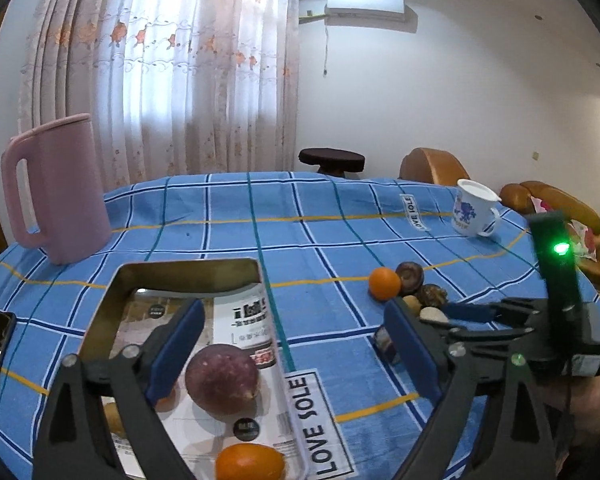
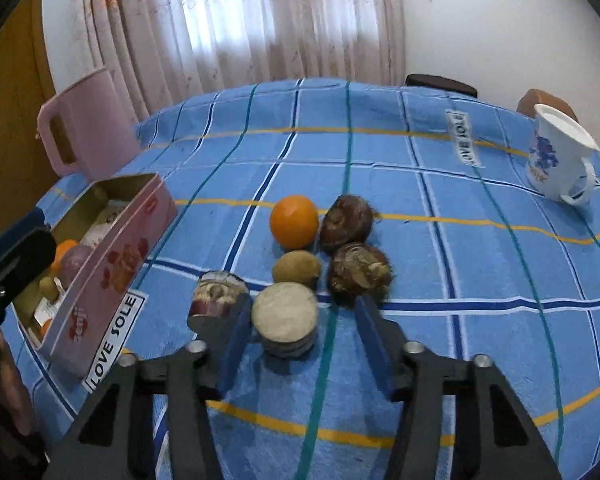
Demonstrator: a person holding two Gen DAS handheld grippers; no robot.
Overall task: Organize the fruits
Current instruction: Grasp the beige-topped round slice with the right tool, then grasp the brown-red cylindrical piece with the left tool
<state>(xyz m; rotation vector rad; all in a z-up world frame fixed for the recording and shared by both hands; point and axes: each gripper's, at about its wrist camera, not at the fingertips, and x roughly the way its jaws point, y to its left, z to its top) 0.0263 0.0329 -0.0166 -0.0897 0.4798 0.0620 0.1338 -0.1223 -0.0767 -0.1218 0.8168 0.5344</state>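
A pink box (image 2: 112,276) stands at the table's left; it holds a purple passion fruit (image 1: 222,378), an orange fruit (image 1: 249,462) and smaller pieces. My left gripper (image 1: 296,340) is open above the box's right wall. A cluster lies on the blue cloth: an orange (image 2: 294,221), two dark brown fruits (image 2: 346,222) (image 2: 359,273), a small brown fruit (image 2: 296,274), a pale cut round piece (image 2: 285,317) and a purple-rimmed cut piece (image 2: 216,294). My right gripper (image 2: 300,324) is open around the pale round piece, its jaws on either side, apart from it.
A pink jug (image 1: 56,192) stands at the far left behind the box. A white mug with a blue print (image 2: 558,156) stands at the far right. The checked tablecloth (image 2: 380,152) stretches behind the fruits. A stool and sofa lie beyond the table.
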